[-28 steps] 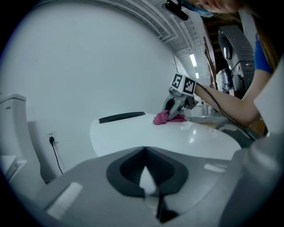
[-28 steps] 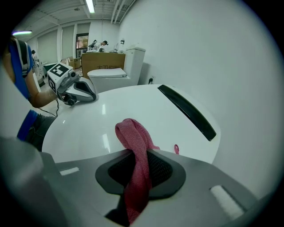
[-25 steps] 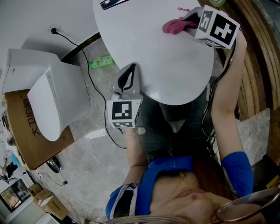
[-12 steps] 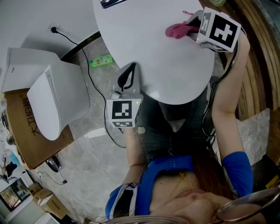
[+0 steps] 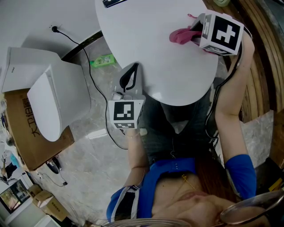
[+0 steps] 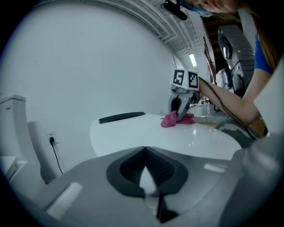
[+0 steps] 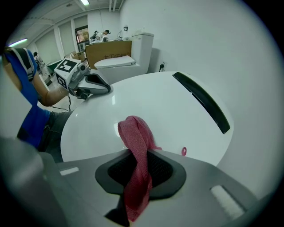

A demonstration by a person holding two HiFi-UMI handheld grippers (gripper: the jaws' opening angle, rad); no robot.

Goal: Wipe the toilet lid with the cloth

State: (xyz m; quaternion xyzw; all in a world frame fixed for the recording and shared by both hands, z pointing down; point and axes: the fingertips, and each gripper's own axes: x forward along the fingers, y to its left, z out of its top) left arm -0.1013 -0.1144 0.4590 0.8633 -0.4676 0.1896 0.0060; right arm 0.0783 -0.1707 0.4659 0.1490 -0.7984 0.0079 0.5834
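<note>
A pink cloth (image 5: 179,35) lies bunched on the white round table (image 5: 151,48), and my right gripper (image 5: 195,32) is shut on its near end. In the right gripper view the cloth (image 7: 137,142) runs up from between the jaws of that gripper (image 7: 134,177). My left gripper (image 5: 128,82) hovers at the table's near-left edge, shut with nothing in it. The left gripper view shows the right gripper (image 6: 181,111) pinching the cloth (image 6: 171,119) across the table. The white toilet (image 5: 66,88) stands on the floor to the left, its lid (image 5: 44,111) down.
A black bar (image 5: 116,2) lies at the table's far edge. A cardboard box (image 5: 22,128) sits against the toilet. A green packet (image 5: 103,60) and a black cable (image 5: 91,84) lie on the floor between toilet and table. Wooden slats (image 5: 262,40) run along the right.
My right gripper has shifted slightly across the table with the cloth in it. The left gripper has not moved.
</note>
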